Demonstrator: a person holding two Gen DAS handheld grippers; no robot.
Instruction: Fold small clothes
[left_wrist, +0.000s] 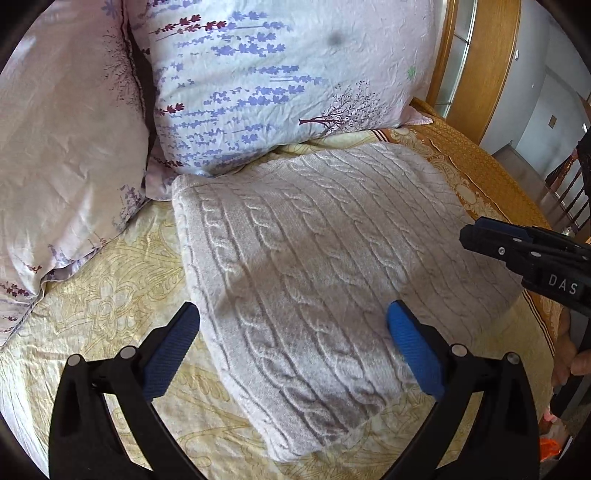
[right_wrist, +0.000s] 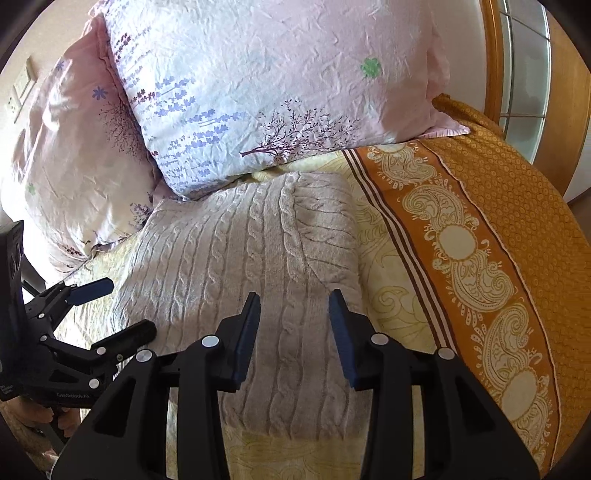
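The cable-knit sweater (left_wrist: 295, 251) lay on the bed (left_wrist: 110, 295) just below the pillows (left_wrist: 277, 74), already folded into a compact rectangle, so the folding looked essentially done; only tidying or putting away seemed left; the left tongs (left_wrist: 291, 343) stood wide open and empty above it; the right tongs (right_wrist: 294, 325) were partly open, gripping nothing.

Both wrist views near, downward, sharing sweater (left_wrist: 303, 258)
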